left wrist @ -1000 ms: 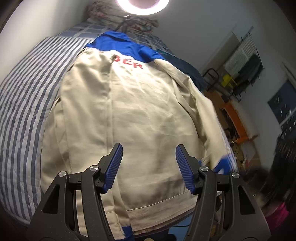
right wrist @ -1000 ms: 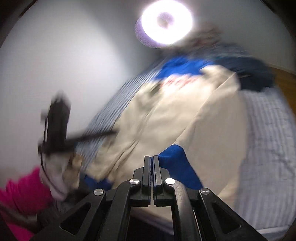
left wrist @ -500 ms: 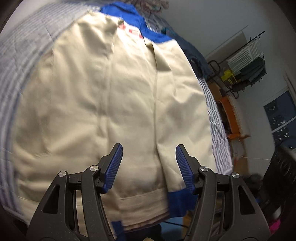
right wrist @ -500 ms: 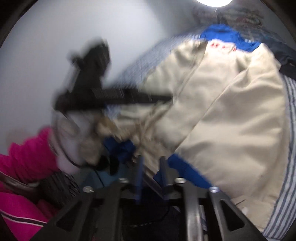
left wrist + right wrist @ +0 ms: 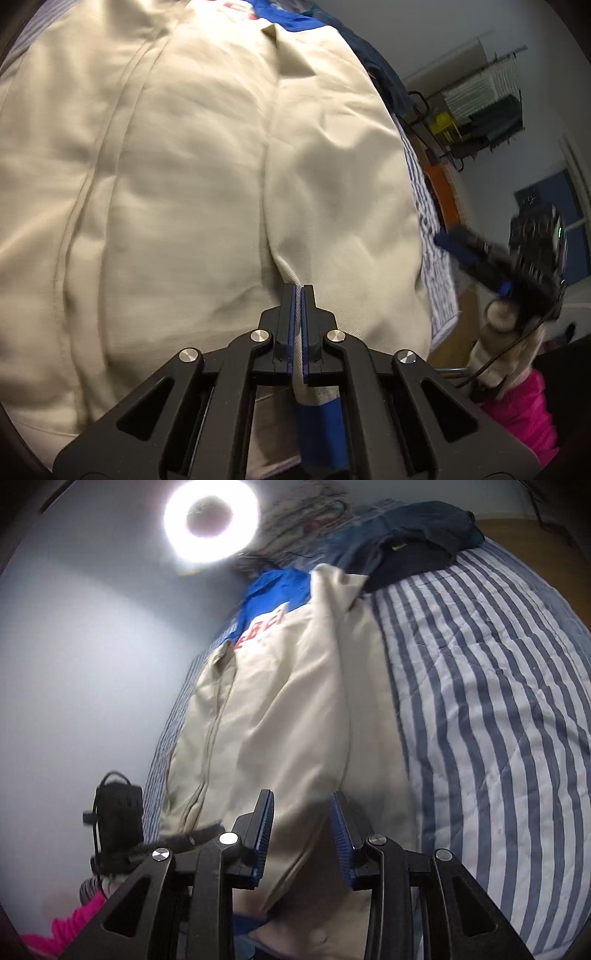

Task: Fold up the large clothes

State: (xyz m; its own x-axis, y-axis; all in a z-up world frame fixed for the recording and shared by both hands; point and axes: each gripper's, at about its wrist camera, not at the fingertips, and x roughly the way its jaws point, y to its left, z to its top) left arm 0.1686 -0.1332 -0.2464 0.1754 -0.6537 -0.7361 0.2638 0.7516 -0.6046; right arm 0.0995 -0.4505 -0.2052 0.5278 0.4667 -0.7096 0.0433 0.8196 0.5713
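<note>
One cream jacket (image 5: 192,177) with a blue yoke and red lettering lies spread flat on a bed (image 5: 491,716) under a blue-and-white striped cover. The left tool (image 5: 296,291) sits low over the hem end, its jaws drawn together at the edge of a folded-in sleeve whose blue cuff (image 5: 321,432) shows just below the fingers; whether cloth is actually pinched between the pads cannot be made out. The right tool (image 5: 303,827) hangs over the jacket's near right side with its jaws a narrow way apart, having just been opening, and nothing is gripped between them; cream fabric lies beneath the gap. The jacket's collar end runs out of the top of the left wrist view, and its lettering is only partly readable. Motion blur smears the right tool and the gloved hand holding it as seen from the left wrist, next to a pink sleeve (image 5: 524,413). Dark clothes (image 5: 410,542) are heaped at the head of the bed, a ring light (image 5: 210,520) glares above, and a drying rack (image 5: 480,103) stands by the far wall.
</note>
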